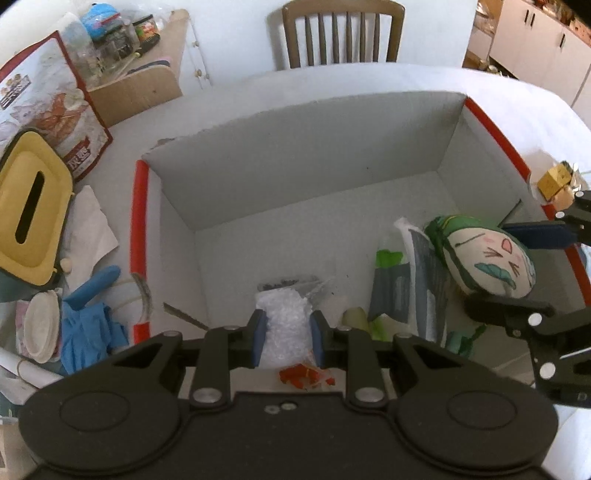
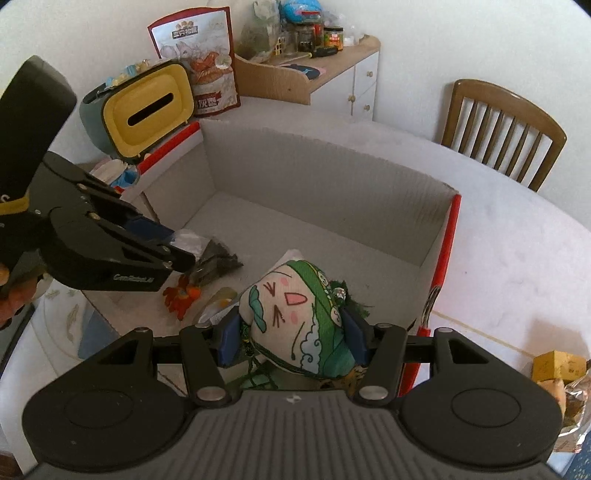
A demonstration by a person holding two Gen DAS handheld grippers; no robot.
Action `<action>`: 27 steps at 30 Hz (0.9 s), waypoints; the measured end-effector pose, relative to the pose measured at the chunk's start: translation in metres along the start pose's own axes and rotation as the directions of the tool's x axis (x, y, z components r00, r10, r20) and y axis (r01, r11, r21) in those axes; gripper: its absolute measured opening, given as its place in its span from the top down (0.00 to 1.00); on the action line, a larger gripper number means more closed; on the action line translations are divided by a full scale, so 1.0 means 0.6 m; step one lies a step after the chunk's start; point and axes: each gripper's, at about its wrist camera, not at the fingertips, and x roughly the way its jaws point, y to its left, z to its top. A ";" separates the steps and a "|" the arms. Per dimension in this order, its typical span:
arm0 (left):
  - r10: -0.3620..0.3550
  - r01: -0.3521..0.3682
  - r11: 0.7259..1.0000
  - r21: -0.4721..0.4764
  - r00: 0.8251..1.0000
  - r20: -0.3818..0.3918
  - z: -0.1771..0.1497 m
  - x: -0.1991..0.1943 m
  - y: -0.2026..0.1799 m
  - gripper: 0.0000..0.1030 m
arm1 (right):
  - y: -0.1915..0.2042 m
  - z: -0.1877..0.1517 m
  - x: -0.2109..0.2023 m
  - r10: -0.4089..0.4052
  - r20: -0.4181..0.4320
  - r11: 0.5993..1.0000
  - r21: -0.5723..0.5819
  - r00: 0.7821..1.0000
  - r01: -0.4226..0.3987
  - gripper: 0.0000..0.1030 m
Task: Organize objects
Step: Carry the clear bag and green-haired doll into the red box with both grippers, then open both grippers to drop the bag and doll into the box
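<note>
Grey cardboard lines the open box with red-edged rims, standing on a white table. The left gripper is closed to a narrow gap on a clear plastic bag of white bits at the near side of the box, with orange-red pieces just below it. The right gripper clamps a green and cream plush toy with a drawn face, held over the box's near right corner. A yellow-lidded tissue holder stands left of the box, a wooden chair beyond the table's far edge.
</note>
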 end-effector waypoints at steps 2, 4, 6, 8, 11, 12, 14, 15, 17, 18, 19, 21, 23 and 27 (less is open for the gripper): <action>-0.003 0.003 1.000 -0.001 1.000 -0.010 0.000 0.004 0.000 0.76 | 0.000 -0.002 0.002 0.002 -0.004 1.000 0.007 1.000 -0.002 0.44; -0.008 0.007 1.000 -0.006 1.000 -0.020 -0.001 0.007 0.001 0.76 | 0.001 -0.005 0.004 -0.001 -0.008 1.000 0.008 1.000 0.001 0.43; -0.010 0.009 1.000 -0.008 1.000 -0.026 -0.005 0.008 0.000 0.76 | 0.002 -0.008 0.005 0.006 -0.011 1.000 0.008 1.000 -0.005 0.43; -0.009 0.008 1.000 -0.010 0.999 -0.032 -0.009 0.009 0.000 0.76 | 0.003 -0.011 0.003 0.011 -0.013 1.000 0.003 1.000 -0.011 0.41; -0.012 0.011 1.000 -0.022 0.999 -0.044 -0.011 0.008 0.000 0.73 | 0.006 -0.013 -0.002 0.011 -0.008 1.000 -0.004 1.000 -0.011 0.36; -0.010 0.009 1.000 -0.024 0.999 -0.046 -0.012 0.008 0.000 0.72 | 0.007 -0.013 -0.004 0.015 -0.007 1.000 -0.005 1.000 -0.015 0.36; -0.008 0.006 1.000 -0.028 0.999 -0.046 -0.014 0.005 0.000 0.72 | 0.008 -0.012 -0.007 0.010 -0.006 1.000 -0.009 1.000 -0.010 0.34; -0.006 0.004 1.000 -0.029 0.999 -0.041 -0.016 0.003 -0.001 0.73 | 0.008 -0.012 -0.009 0.011 -0.006 1.000 -0.007 1.000 -0.011 0.33; -0.009 0.008 0.999 -0.036 0.999 -0.039 -0.017 0.000 -0.002 0.72 | 0.005 -0.013 -0.016 0.013 0.000 1.000 0.006 1.000 -0.013 0.33; -0.013 0.012 0.999 -0.041 0.999 -0.041 -0.018 -0.001 -0.003 0.71 | 0.003 -0.014 -0.019 0.014 0.002 1.000 0.014 1.000 -0.014 0.33; -0.017 0.015 0.999 -0.044 0.999 -0.045 -0.017 0.001 -0.001 0.71 | 0.002 -0.014 -0.023 0.015 0.005 1.000 0.020 1.000 -0.015 0.33; -0.015 0.013 0.999 -0.049 0.999 -0.045 -0.016 0.000 0.000 0.71 | -0.003 -0.015 -0.035 0.019 0.018 0.999 0.035 1.000 -0.020 0.33; -0.017 0.014 0.999 -0.051 0.999 -0.044 -0.017 -0.004 -0.001 0.71 | -0.007 -0.015 -0.051 0.026 0.035 0.999 0.046 0.999 -0.028 0.33; -0.022 0.020 0.997 -0.075 0.999 -0.032 -0.021 -0.015 -0.001 0.62 | -0.017 -0.017 -0.093 0.039 0.085 0.997 0.056 0.996 -0.044 0.33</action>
